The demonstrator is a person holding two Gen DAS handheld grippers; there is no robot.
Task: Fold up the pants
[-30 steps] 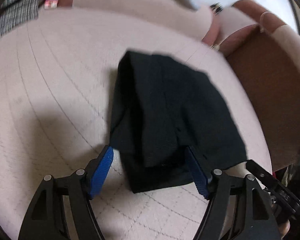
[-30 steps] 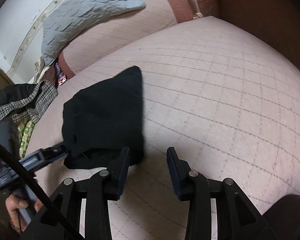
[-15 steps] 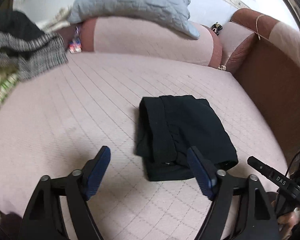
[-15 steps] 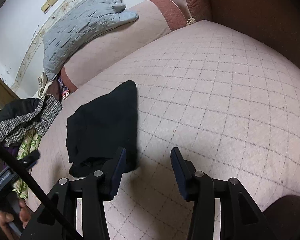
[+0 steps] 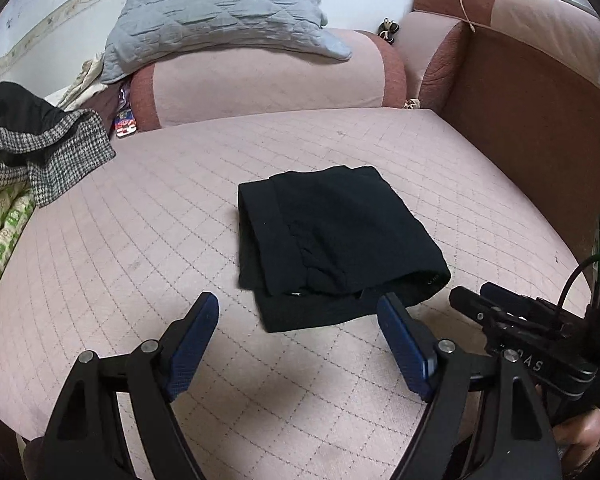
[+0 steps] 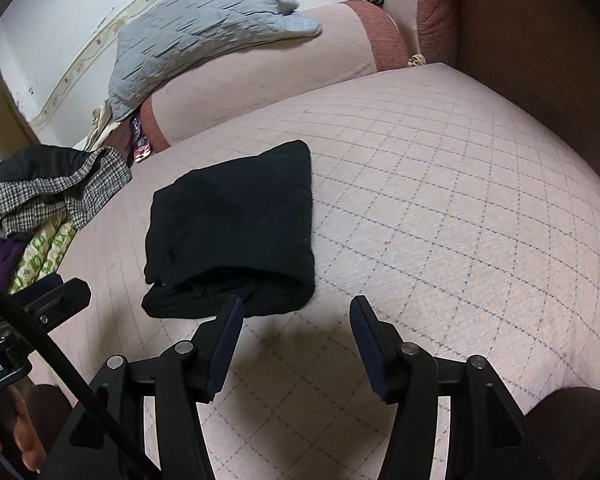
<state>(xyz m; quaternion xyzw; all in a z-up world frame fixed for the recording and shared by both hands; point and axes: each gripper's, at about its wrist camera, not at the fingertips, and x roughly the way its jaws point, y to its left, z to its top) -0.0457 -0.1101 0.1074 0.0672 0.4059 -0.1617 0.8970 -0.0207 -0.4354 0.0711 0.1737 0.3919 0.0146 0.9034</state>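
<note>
The black pants (image 5: 332,240) lie folded into a compact rectangle on the pink quilted sofa seat (image 5: 140,240). They also show in the right wrist view (image 6: 236,232). My left gripper (image 5: 298,308) is open and empty, held above the seat just short of the pants' near edge. My right gripper (image 6: 296,312) is open and empty, near the pants' near right corner, not touching them. The right gripper's body shows at the right edge of the left wrist view (image 5: 532,328).
A grey quilted pillow (image 5: 220,16) rests on the sofa back. A checked garment (image 5: 40,148) and other clothes are piled at the left. The brown armrest (image 5: 540,120) rises on the right. Bare quilted seat lies around the pants.
Both grippers have pulled back and up from the pants, which lie released on the seat. The right gripper's jaws have opened wider.
</note>
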